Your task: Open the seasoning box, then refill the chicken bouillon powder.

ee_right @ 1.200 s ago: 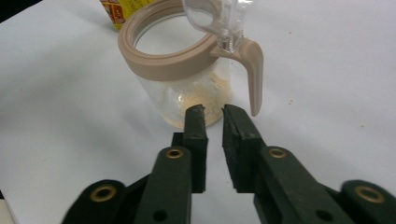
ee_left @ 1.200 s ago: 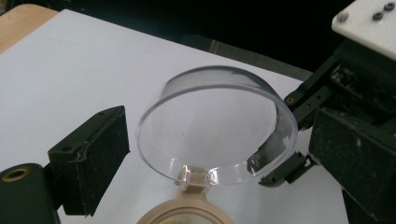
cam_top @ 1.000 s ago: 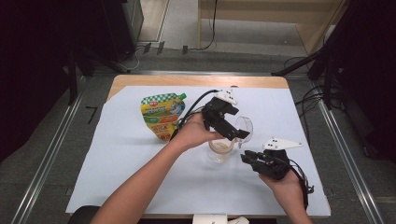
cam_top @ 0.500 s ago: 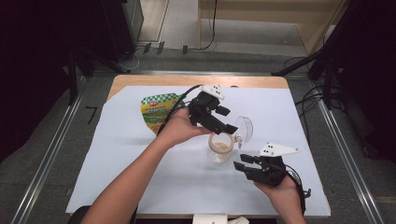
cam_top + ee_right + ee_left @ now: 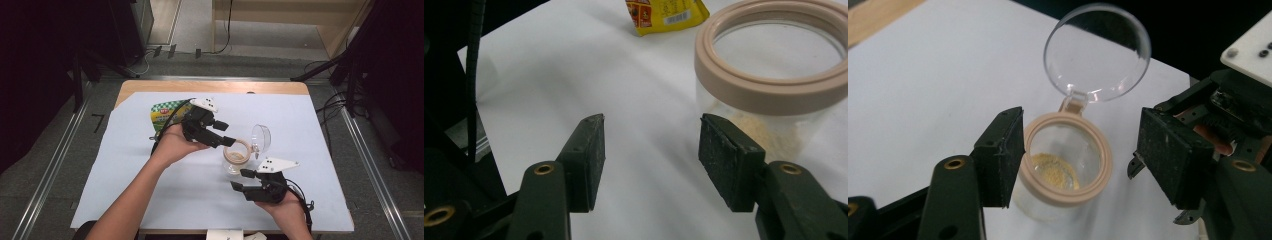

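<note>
I have the jar (image 5: pixel 235 161) standing upright near the middle of the tabletop (image 5: pixel 125 200), a little toward its right edge, on the white sheet, with some yellow powder (image 5: pixel 1054 170) at its bottom. Its clear lid (image 5: pixel 1098 52) is swung open on the hinge, standing up behind the beige rim. My left gripper (image 5: pixel 226 134) hovers just above the jar, its 2 jaws apart on either side of the rim and just closing in. My right gripper (image 5: pixel 241 180) sits just beside the jar toward the near edge, jaws apart with nothing between them, just opening. A green and yellow pouch (image 5: pixel 164 111) lies toward the far left corner.
</note>
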